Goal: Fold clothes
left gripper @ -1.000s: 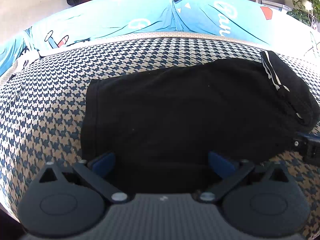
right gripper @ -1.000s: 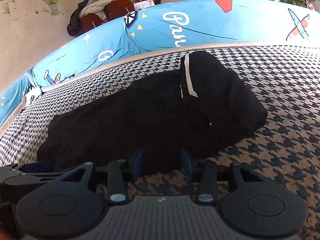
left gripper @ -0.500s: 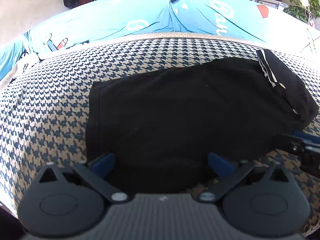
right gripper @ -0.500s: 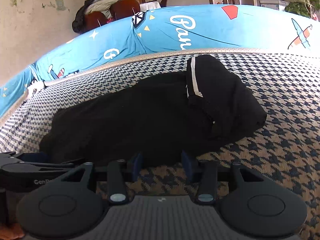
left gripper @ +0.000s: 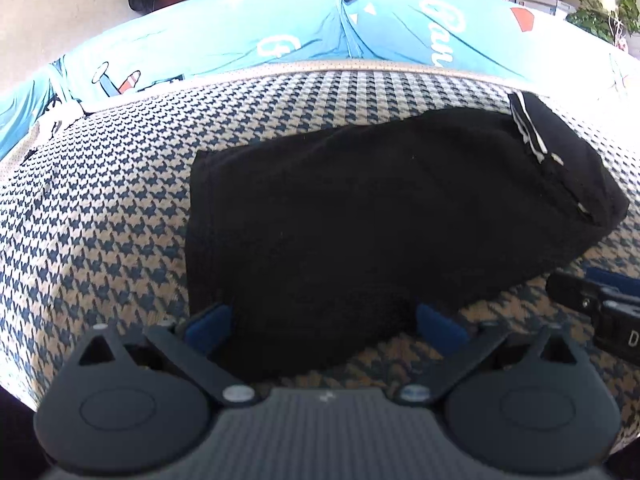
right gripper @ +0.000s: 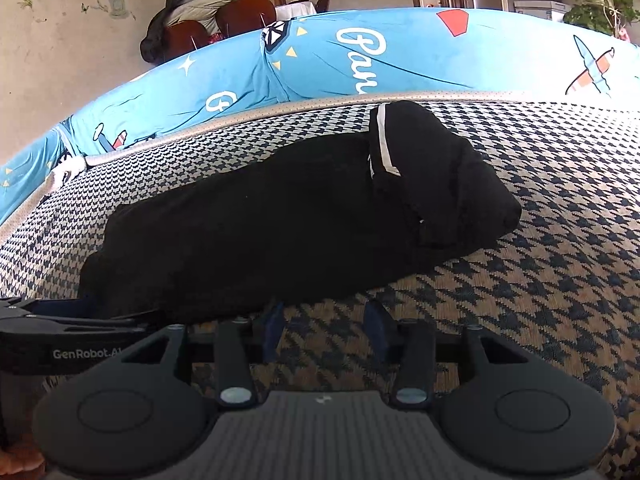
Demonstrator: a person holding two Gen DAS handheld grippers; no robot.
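Two hand-held grippers frame a black folded garment with a white stripe (left gripper: 380,208) that lies on a cushion of blue-and-beige houndstooth weave (left gripper: 100,220).

Left wrist view: the garment fills the middle of the frame, its straight edge to the left and its rolled, striped end toward the upper right. The left hand-held gripper (left gripper: 326,326) sits at the bottom centre with its blue-padded fingers (left gripper: 208,322) spread wide, the near hem of the garment lying between them; nothing is pinched. The right hand-held gripper (left gripper: 596,298) shows at the right edge, low over the weave just beside the garment.

Right wrist view: the garment (right gripper: 280,220) stretches from lower left to centre right, the white stripe near the upper middle. The right hand-held gripper (right gripper: 326,320) at bottom centre has a moderate gap between its fingers, holding nothing, with bare houndstooth (right gripper: 520,280) between them, just short of the garment's edge. The left hand-held gripper (right gripper: 80,320) lies at the lower left against the garment.

Behind the cushion runs a bright blue printed cover with white lettering and aeroplanes (right gripper: 360,60).
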